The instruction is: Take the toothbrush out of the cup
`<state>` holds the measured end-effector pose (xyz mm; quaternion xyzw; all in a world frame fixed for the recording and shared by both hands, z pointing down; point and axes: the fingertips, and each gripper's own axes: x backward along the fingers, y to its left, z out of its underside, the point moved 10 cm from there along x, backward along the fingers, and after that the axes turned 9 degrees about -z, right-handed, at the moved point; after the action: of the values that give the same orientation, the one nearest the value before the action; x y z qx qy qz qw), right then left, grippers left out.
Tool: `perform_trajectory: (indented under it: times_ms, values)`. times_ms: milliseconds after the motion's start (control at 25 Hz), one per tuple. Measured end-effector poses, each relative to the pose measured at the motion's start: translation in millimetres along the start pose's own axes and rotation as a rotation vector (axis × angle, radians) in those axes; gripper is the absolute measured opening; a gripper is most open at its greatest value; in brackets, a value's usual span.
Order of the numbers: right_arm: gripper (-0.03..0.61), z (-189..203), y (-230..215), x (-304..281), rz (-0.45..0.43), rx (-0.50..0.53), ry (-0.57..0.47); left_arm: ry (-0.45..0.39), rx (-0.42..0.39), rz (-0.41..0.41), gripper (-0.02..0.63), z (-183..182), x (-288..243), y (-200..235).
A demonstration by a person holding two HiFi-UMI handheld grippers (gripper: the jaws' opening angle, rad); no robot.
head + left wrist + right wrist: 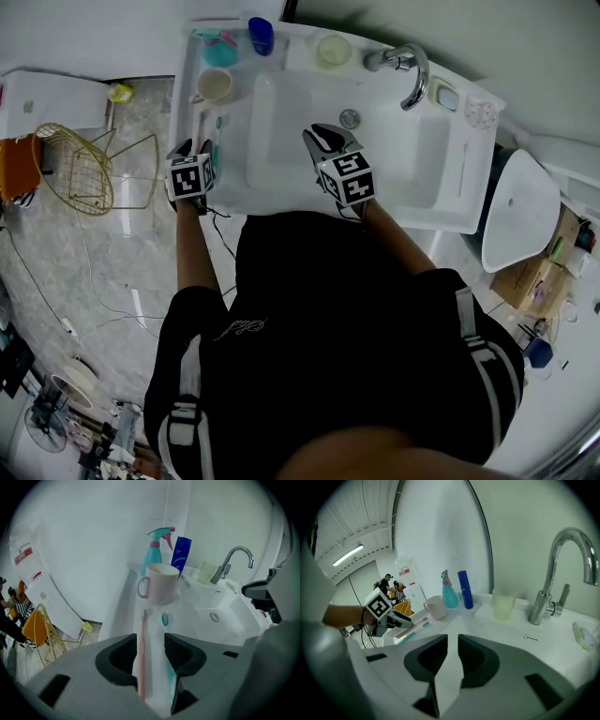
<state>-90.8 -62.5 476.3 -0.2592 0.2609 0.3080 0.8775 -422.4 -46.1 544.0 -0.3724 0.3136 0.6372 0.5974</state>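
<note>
A: Left gripper view: do we pinch the slim pink plastic toothbrush (142, 634)?
B: No, we hold the left gripper (150, 637) spread astride it; it lies on the white sink ledge (153, 620), outside the pale pink handled mug (159, 584)

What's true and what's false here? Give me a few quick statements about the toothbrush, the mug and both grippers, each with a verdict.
1. The pink toothbrush lies flat on the ledge, outside the mug. True.
2. The mug lies on its side. False: it stands upright.
3. The left gripper has its jaws apart, with the pink toothbrush between them. True.
4. The right gripper holds the mug. False: nothing is between its jaws, and it is over the basin.
</note>
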Motion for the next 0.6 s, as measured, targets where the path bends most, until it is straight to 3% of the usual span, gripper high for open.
perform_trajectory:
  times_ms: [280,600]
  values:
    - [0.075,10,-7,9,0.025,-0.024,-0.009,-0.064,-0.029,0.078,0.192,-14,20,-43]
    - [0.075,37,-25,45,0.123,-0.107,-0.033,-0.070,-0.089,0.254,0.184,-31,12,-117]
